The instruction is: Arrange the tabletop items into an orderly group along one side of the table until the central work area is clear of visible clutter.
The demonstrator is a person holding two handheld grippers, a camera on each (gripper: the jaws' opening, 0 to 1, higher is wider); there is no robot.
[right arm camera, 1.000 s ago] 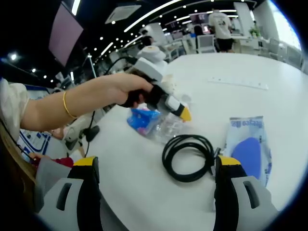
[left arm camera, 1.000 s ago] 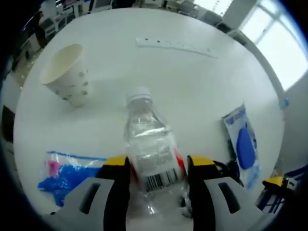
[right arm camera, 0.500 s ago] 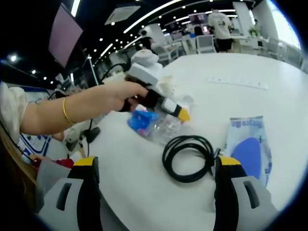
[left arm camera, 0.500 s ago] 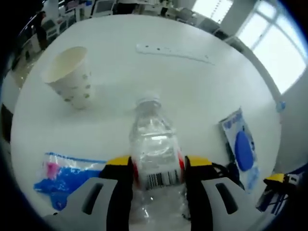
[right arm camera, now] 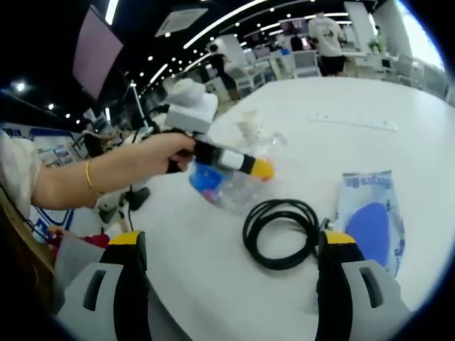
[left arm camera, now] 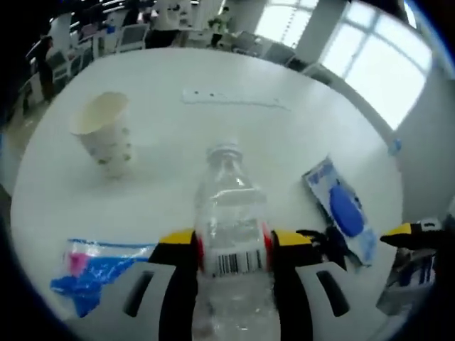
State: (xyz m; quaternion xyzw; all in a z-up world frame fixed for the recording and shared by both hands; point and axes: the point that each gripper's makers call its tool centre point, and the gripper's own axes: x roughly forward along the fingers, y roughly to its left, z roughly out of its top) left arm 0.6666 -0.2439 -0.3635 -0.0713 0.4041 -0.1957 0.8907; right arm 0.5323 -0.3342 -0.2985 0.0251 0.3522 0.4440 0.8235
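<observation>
Lifted upright, clear bottle clamped in left gripper, right gripper fingers apart

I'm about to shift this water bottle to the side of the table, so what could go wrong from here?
The left gripper is shut on the clear plastic bottle low on its body, near the label; thin plastic may buckle or slip. The paper cup stands upright nearby and looks light, so a sideways sweep could topple it. The black cable coil lies close to the bottle and could snag.
</observation>
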